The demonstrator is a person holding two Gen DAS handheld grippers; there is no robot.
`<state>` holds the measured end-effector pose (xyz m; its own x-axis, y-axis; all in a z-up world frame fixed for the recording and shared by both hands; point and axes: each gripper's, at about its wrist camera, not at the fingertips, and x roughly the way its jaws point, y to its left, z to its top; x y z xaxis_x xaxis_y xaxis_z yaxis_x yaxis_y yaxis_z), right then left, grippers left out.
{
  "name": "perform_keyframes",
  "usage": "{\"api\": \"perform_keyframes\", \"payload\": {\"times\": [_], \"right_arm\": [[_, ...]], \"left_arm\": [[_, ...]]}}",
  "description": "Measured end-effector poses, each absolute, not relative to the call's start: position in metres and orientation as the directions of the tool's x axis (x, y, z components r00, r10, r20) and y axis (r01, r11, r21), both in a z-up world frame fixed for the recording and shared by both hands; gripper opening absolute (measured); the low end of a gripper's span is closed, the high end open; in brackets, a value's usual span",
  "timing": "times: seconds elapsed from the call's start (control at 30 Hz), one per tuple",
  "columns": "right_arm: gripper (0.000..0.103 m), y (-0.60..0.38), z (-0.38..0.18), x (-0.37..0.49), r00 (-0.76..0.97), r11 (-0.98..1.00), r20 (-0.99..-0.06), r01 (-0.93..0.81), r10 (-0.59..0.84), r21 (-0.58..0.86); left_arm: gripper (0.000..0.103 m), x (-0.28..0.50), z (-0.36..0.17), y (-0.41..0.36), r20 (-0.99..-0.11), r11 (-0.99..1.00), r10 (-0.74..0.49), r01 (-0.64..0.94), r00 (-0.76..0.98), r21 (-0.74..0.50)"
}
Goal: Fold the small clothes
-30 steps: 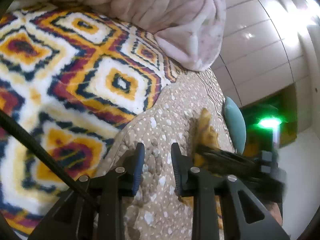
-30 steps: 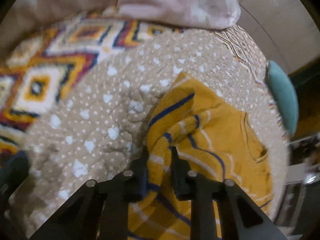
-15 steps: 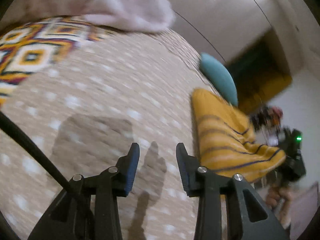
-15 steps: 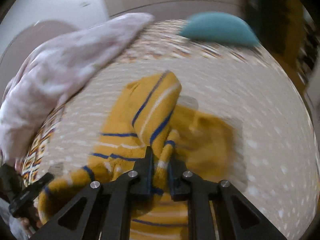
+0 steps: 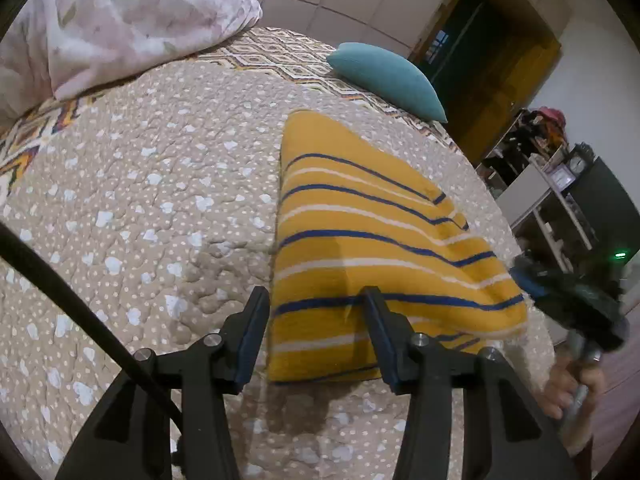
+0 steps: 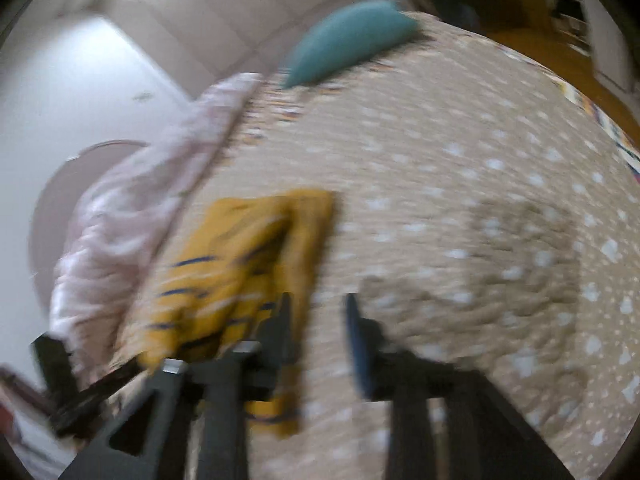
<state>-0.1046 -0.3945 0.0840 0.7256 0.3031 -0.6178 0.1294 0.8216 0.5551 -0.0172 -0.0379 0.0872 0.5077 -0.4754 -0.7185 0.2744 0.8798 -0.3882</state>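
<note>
At the far left of the left wrist view a pale pink floral duvet (image 5: 120, 20) is bunched at the head of the bed, lying over a bright geometric-patterned blanket (image 5: 28, 140) that shows along the left edge and as a strip at the far side. Most of the bed is covered by a beige quilted bedspread (image 5: 140, 200) with white dots and heart-like marks. A black cable (image 5: 72, 304) crosses the lower left corner.

The left tool (image 5: 316, 308) hangs low in the middle of this view, its jaws apart and just lately widening. Nothing is pinched; seen through the gap between the jaws is the near left edge of the striped mustard-yellow garment (image 5: 360, 240). That garment lies folded on the bedspread, just right of centre, with navy and white stripes running across it, its far end narrowing toward a teal cushion (image 5: 388, 76) at the far edge of the bed. At the right, a hand (image 5: 576, 392) grips the handle of the right tool (image 5: 568, 296), which is blurred beside the garment's right corner.

In the blurred right wrist view, the duvet (image 6: 132, 220) is at the left, the garment (image 6: 240, 272) left of centre, and the cushion (image 6: 348, 36) near the top. The right tool (image 6: 316, 320) stands with jaws parted, having just spread. Its left finger (image 6: 280, 332) overlaps the garment's edge; only bedspread (image 6: 460, 200) shows in the gap.
</note>
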Motion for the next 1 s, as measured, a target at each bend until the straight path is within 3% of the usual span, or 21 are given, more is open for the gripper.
{"api": "perform_keyframes", "payload": {"times": [0.13, 0.17, 0.27, 0.3, 0.33, 0.37, 0.43, 0.57, 0.73, 0.77, 0.87, 0.93, 1.0], "right_arm": [[0.064, -0.338, 0.106, -0.108, 0.736, 0.855, -0.555, -0.061, 0.387, 0.516], [0.069, -0.323, 0.107, -0.106, 0.729, 0.862, -0.557, -0.088, 0.398, 0.500], [0.067, -0.287, 0.094, -0.088, 0.698, 0.892, -0.607, -0.103, 0.380, 0.440], [0.035, -0.281, 0.088, -0.082, 0.681, 0.895, -0.626, -0.099, 0.380, 0.436], [0.011, -0.275, 0.079, -0.077, 0.651, 0.898, -0.657, -0.089, 0.380, 0.432], [0.011, -0.274, 0.068, -0.070, 0.620, 0.893, -0.682, -0.068, 0.388, 0.446], [0.011, -0.287, 0.068, -0.078, 0.640, 0.860, -0.640, -0.068, 0.426, 0.505], [0.011, -0.309, 0.075, -0.109, 0.673, 0.882, -0.643, -0.027, 0.365, 0.471], [0.012, -0.313, 0.039, -0.110, 0.621, 0.889, -0.708, 0.039, 0.335, 0.455], [0.012, -0.313, 0.035, -0.111, 0.624, 0.887, -0.706, 0.041, 0.336, 0.459], [0.012, -0.319, 0.034, -0.116, 0.639, 0.880, -0.687, 0.034, 0.346, 0.474], [0.016, -0.323, 0.036, -0.117, 0.637, 0.875, -0.682, 0.024, 0.360, 0.484], [0.028, -0.333, 0.047, -0.122, 0.669, 0.846, -0.633, 0.011, 0.390, 0.533]], "left_arm": [[0.050, -0.021, 0.086, -0.040, -0.727, 0.887, -0.462, 0.256, 0.508, -0.384], [0.050, -0.022, 0.086, -0.040, -0.736, 0.893, -0.451, 0.250, 0.505, -0.375], [0.050, -0.026, 0.088, -0.037, -0.740, 0.896, -0.443, 0.235, 0.506, -0.376], [0.050, -0.026, 0.091, -0.037, -0.736, 0.894, -0.448, 0.233, 0.508, -0.383], [0.050, -0.025, 0.097, -0.038, -0.727, 0.890, -0.455, 0.235, 0.514, -0.390], [0.050, -0.024, 0.102, -0.039, -0.721, 0.889, -0.458, 0.241, 0.520, -0.390], [0.052, -0.023, 0.113, -0.045, -0.705, 0.885, -0.465, 0.267, 0.535, -0.381], [0.070, -0.013, 0.122, -0.069, -0.696, 0.890, -0.455, 0.305, 0.556, -0.338], [0.071, 0.015, 0.072, -0.101, -0.792, 0.916, -0.388, 0.292, 0.471, -0.275], [0.079, 0.016, 0.060, -0.102, -0.795, 0.923, -0.370, 0.290, 0.481, -0.254], [0.085, 0.020, 0.046, -0.090, -0.777, 0.898, -0.435, 0.276, 0.455, -0.341], [0.087, 0.023, 0.042, -0.083, -0.765, 0.880, -0.474, 0.262, 0.436, -0.396], [0.092, 0.020, 0.040, -0.081, -0.744, 0.879, -0.477, 0.278, 0.469, -0.388]]}}
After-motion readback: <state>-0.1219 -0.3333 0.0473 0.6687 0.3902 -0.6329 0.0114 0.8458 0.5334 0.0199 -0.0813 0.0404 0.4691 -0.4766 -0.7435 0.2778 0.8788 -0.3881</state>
